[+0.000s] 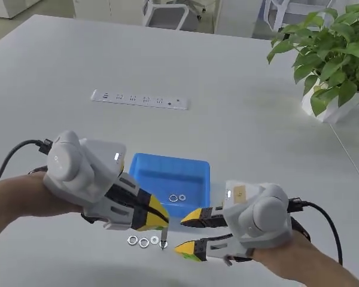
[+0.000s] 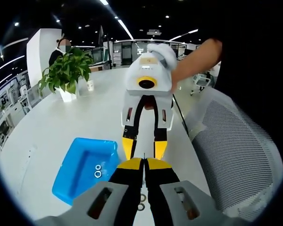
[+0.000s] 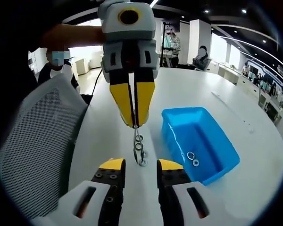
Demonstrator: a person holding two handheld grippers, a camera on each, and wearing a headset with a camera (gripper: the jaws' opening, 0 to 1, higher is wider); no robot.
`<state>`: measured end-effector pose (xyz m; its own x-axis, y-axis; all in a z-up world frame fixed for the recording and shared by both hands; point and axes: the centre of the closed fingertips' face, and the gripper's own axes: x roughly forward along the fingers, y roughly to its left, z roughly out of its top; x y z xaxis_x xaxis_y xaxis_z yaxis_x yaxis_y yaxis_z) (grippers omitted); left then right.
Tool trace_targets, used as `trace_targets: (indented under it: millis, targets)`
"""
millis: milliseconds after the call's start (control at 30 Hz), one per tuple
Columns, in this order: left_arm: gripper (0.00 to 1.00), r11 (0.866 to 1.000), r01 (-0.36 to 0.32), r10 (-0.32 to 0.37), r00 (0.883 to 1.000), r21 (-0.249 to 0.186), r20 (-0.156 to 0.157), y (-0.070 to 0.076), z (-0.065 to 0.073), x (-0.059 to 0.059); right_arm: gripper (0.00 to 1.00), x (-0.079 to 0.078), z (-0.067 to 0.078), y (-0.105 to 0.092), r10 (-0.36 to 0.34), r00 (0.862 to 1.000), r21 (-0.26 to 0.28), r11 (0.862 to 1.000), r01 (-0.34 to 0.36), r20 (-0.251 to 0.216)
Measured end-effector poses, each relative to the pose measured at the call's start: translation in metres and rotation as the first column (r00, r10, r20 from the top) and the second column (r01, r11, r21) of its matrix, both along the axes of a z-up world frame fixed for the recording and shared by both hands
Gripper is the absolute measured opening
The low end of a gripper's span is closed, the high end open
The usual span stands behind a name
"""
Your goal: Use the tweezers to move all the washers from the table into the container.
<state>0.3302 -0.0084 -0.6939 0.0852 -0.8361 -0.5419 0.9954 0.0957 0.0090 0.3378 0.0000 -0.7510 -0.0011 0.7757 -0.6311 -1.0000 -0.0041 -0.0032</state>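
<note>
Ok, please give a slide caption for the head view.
Left tool holds tweezers at the washers on the table, beside a blue container.

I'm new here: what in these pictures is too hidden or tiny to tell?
Head view: whether the tweezers grip a washer at their tip; too small.
Left gripper view: the table washers are mostly hidden by the left claw, so uncountable there.
Right gripper view: the tweezers overlap the table washers, hiding tip contact.
Head view: the plant is cut by the right edge.
</note>
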Motion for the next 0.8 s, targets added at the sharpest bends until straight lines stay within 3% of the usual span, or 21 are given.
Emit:
trace_targets:
  millis: [300,800]
  targets:
    - [0.05,1.000,0.008,-0.008,1.000,0.003,-0.007,-0.002,-0.001,-0.002,0.22,-0.004,-0.007,0.014,0.066,0.998,-0.013,0.998,-0.066,0.002]
    - [0.05,1.000,0.006,-0.006,1.000,0.017,-0.019,0.003,-0.005,-0.001,0.12,-0.006,-0.021,0.023,0.075,0.997,-0.023,0.997,-0.076,-0.033]
